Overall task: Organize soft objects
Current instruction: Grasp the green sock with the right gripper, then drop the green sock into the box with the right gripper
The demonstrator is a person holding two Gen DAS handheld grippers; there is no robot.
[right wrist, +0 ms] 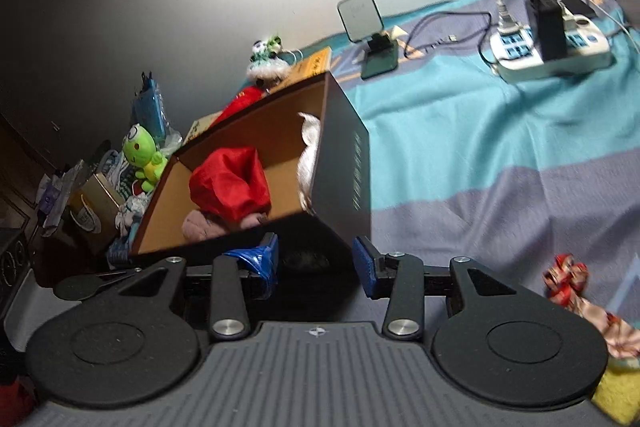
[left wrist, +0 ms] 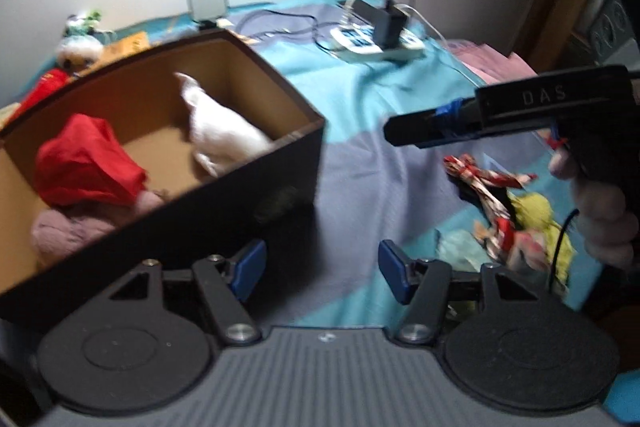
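Several soft scraps lie on the bedspread, right of the box. Nearest them, the right gripper stands open and empty; so does the left gripper.

the striped bedspread lies bare and passable between the open box and the power strip with its tangled cables. the box's dark walls block the left, and a heap of patterned cloths crowds the near right.

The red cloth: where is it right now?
In both wrist views the red cloth lies inside the open brown box, left of the white fabric, atop a pink plush.
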